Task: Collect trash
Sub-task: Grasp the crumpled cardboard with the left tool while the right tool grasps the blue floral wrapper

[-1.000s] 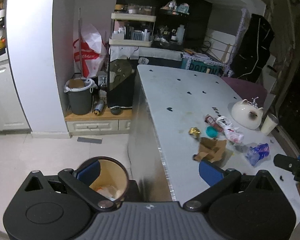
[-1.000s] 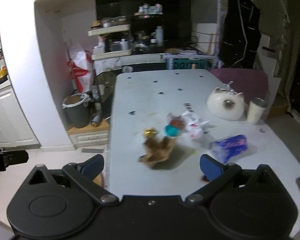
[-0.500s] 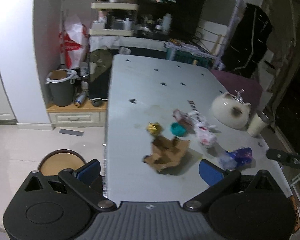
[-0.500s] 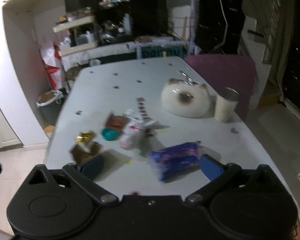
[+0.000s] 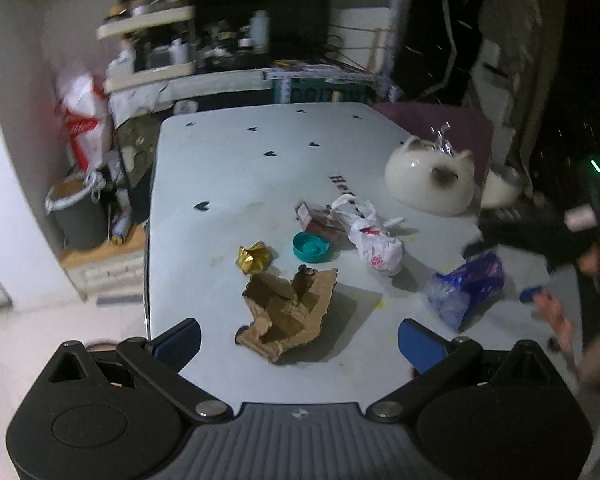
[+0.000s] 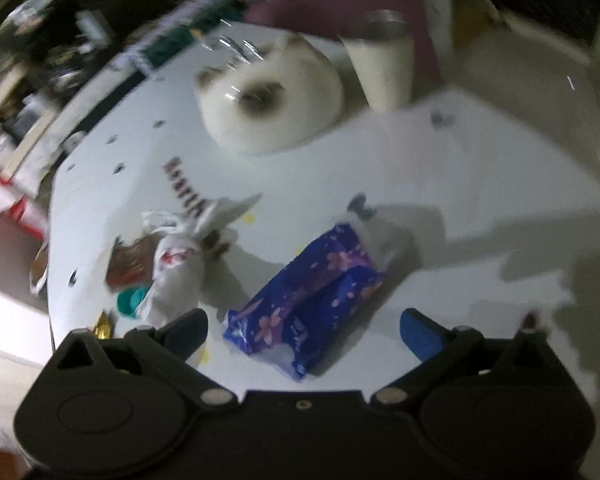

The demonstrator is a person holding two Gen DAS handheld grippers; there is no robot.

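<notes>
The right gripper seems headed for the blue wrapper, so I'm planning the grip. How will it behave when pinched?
The blue wrapper looks like thin crinkled plastic, so it will probably crumple and flop rather than hold shape. It seems flattened and mostly empty, so likely very light. Its glossy film may slip between the open right gripper's pads.

table (image 5: pixel 236 168): white, scattered small black heart marks and dark lettering
torn cardboard (image 5: pixel 288 312): brown
foil wrapper (image 5: pixel 253 257): gold, left of the cardboard
cap (image 5: pixel 310 246): teal
knotted bag (image 5: pixel 374 240): white with red print
plastic packet (image 6: pixel 312 300): blue-purple with pink flowers
cat-shaped dish (image 5: pixel 430 180): cream with a dark face
gripper pads (image 5: pixel 420 344): blue
</notes>
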